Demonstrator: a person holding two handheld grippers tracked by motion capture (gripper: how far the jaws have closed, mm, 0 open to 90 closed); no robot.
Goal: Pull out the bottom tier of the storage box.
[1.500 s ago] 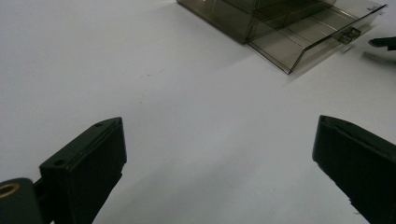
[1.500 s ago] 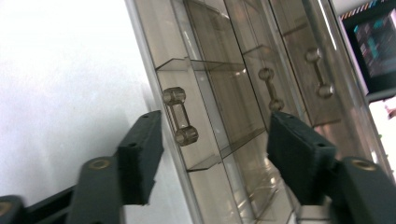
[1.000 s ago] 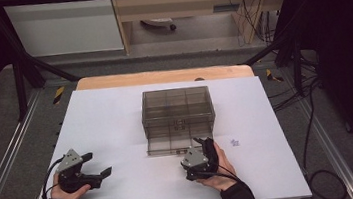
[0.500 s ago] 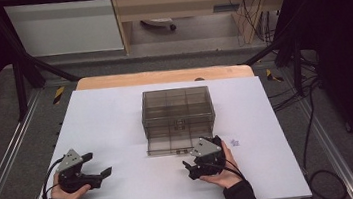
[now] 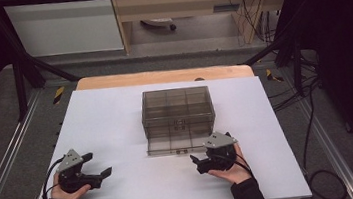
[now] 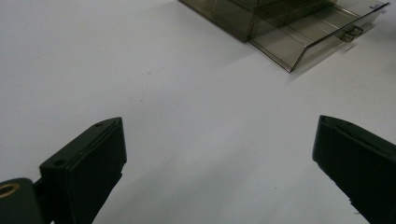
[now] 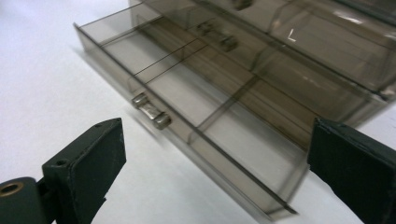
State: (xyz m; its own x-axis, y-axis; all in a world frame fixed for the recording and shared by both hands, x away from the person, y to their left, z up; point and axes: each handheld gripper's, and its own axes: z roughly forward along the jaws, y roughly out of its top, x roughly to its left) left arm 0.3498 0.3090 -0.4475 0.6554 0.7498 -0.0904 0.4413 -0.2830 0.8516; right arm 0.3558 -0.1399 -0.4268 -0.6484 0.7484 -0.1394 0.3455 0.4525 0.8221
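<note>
While the smoky translucent plastic drawer cabinet (image 5: 177, 112) sits mid-table on the white tabletop (image 5: 111, 122), its bottom drawer (image 5: 177, 143) stands pulled out toward the person. Just beside that drawer's front, the right gripper (image 5: 197, 160) has just been opening, jaws wide with nothing between them. Well apart, the left gripper (image 5: 97, 165) rests released on bare table.
</note>
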